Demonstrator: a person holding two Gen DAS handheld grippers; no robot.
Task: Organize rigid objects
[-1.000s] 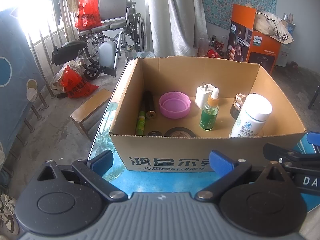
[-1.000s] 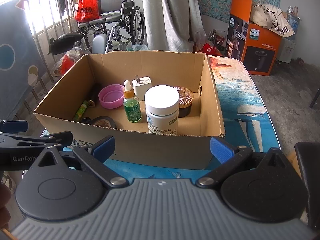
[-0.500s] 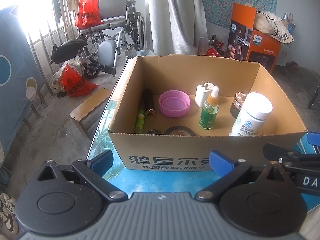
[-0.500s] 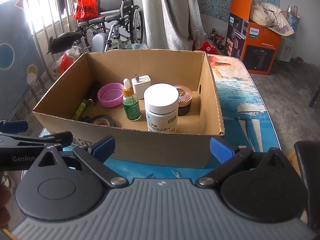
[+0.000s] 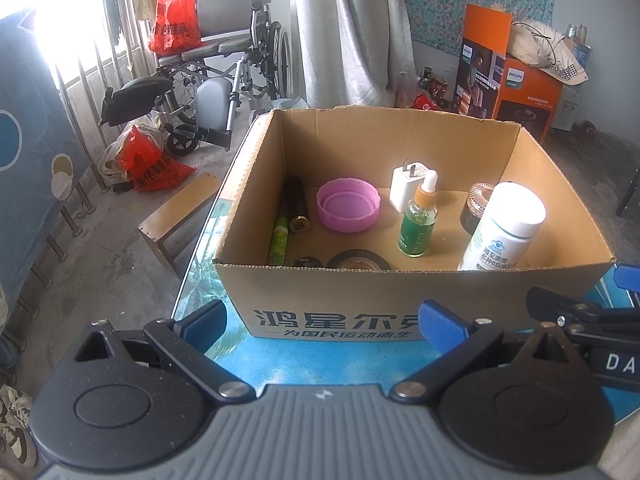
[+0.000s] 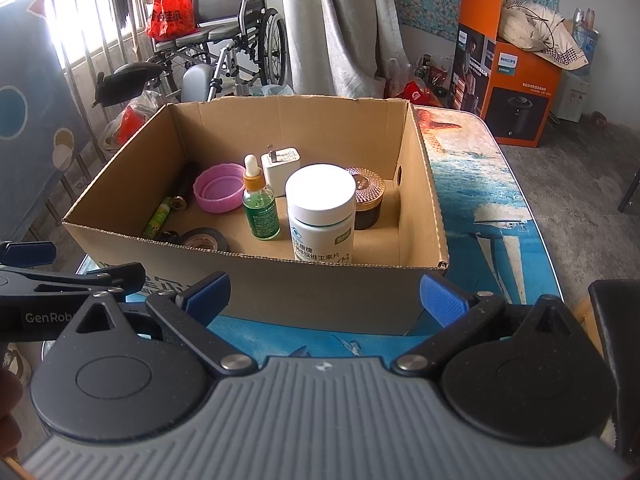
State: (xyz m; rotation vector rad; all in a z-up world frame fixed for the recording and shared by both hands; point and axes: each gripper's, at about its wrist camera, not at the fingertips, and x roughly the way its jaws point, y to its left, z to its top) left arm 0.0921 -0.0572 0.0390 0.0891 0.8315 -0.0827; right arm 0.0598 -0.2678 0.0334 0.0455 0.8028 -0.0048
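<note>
Before both tools sits the cardboard box [image 5: 400,300] on the tabletop [image 6: 492,216], and inside it stand the white bottle [image 6: 322,212], the green dropper bottle [image 6: 259,208] and the pink lid [image 6: 219,192]. I hold the left tool [image 5: 322,316] and the right tool [image 6: 324,294] spread wide and empty, just short of the near wall. For a good pick I would come down from above onto the white bottle, keeping clear of the dropper bottle just beside it.
</note>
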